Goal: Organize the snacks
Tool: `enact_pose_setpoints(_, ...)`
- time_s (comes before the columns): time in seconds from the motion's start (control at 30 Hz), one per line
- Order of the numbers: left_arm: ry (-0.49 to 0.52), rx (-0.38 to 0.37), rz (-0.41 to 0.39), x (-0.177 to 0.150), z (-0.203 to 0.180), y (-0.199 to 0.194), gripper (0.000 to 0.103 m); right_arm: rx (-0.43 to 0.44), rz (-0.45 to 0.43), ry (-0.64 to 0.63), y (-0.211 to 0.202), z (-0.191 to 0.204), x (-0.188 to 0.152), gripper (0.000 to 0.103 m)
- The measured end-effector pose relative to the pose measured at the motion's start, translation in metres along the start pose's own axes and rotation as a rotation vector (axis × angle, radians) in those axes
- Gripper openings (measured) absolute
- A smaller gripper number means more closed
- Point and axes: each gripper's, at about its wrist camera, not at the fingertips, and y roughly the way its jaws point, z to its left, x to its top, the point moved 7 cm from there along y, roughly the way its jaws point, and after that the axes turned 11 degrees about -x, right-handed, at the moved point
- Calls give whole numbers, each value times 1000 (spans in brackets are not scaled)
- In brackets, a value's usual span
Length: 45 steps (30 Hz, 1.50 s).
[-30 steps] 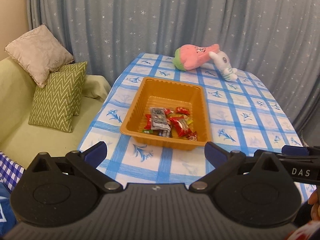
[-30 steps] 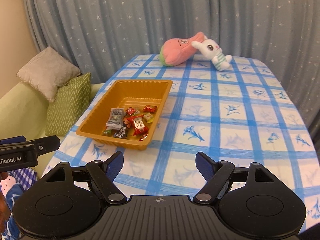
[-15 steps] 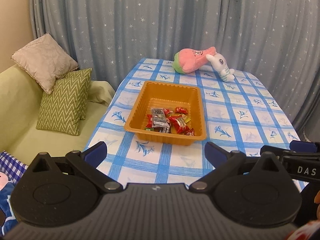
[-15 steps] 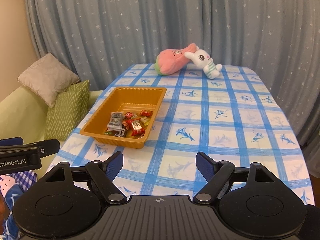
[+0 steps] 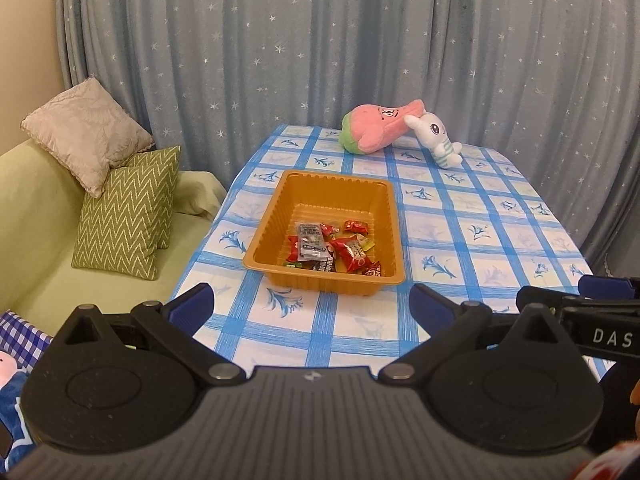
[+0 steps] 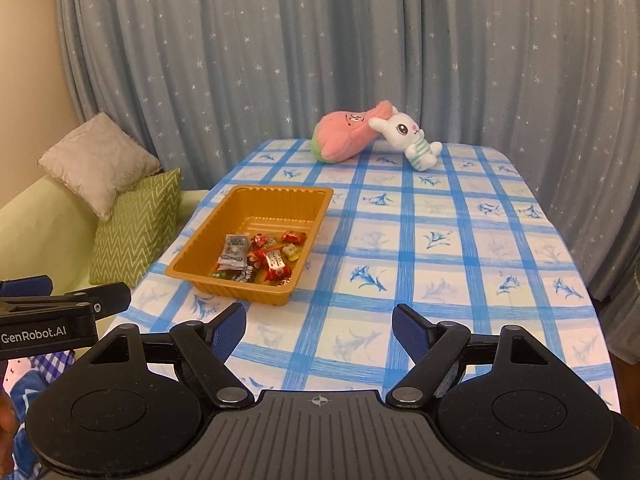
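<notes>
Worktop [image 5: 472, 216]: rectangular, covered by a white cloth with blue grid lines and blue flower prints; its near edge sits just ahead of both sets of jaws.

Directly on it:
- Orange rectangular ribbed plastic tray [image 5: 316, 184], straight ahead of the left jaws and ahead-left of the right jaws, holding a cluster of wrapped snacks [image 5: 332, 250] at its near end.
- Pink strawberry-shaped plush toy [image 5: 376, 128] at the far edge, lying on its side.
- White plush rabbit in a striped shirt [image 5: 438, 140], touching the pink plush, beyond and right of the tray.
</notes>
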Motion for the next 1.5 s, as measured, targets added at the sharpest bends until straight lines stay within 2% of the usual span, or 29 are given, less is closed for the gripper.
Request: enact_pose_setpoints(1.5,9,-4,8,-1,0,0,103,2,4,1,1,-1,-1,80)
